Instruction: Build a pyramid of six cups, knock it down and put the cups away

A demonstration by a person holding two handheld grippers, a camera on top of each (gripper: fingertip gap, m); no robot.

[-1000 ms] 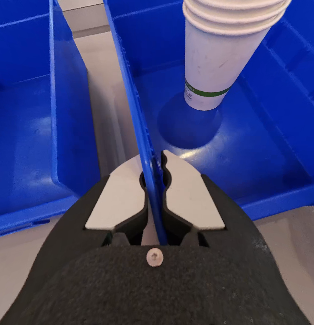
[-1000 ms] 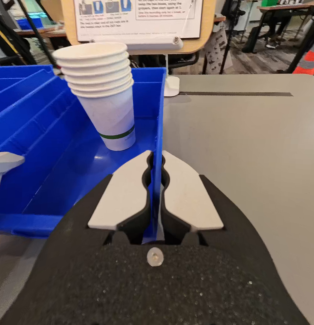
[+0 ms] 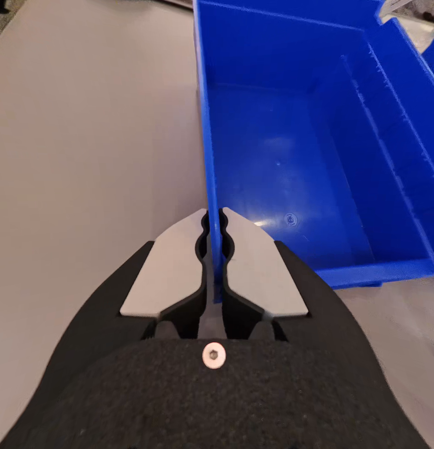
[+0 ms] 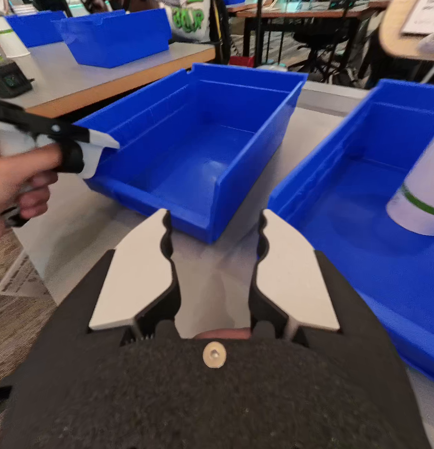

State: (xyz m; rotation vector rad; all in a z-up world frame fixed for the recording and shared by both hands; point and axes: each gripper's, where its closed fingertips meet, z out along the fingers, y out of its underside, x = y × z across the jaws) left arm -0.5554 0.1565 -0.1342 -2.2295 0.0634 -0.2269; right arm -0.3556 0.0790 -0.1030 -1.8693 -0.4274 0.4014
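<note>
— Surface and room?
— Grey tabletop (image 4: 72,233), matte, with patterned carpet below its left edge. Behind it, a second table (image 4: 94,73) with a wood-coloured edge, carrying two more blue bins (image 4: 118,36) and a white cup with a green band (image 4: 6,36). Farther back, dark chair and desk legs, blurred.

— Containers and contents?
— Two blue plastic bins side by side on the grey tabletop, a strip of table between them. Left bin (image 4: 186,150) bare inside, only glare on its floor. Right bin (image 4: 337,194) holding the paper cups (image 4: 420,201): white, green band near the base, standing upright toward the far right side.

— Grippers?
— Left gripper (image 3: 213,213) pinched shut on the left bin's side wall, near its front corner, one grey finger inside and one outside. Right gripper (image 4: 213,218) spread wide, nothing between the fingers, hovering over the table strip just in front of the two bins. A hand (image 4: 19,184) wrapped around the left gripper's handle at the left edge.

— Hidden or unclear?
— Cups cut off by the right frame edge: rims out of sight, number impossible to count. Hand and left gripper smeared by motion blur. Paper on a wooden board (image 4: 405,29) at top right mostly cropped.
</note>
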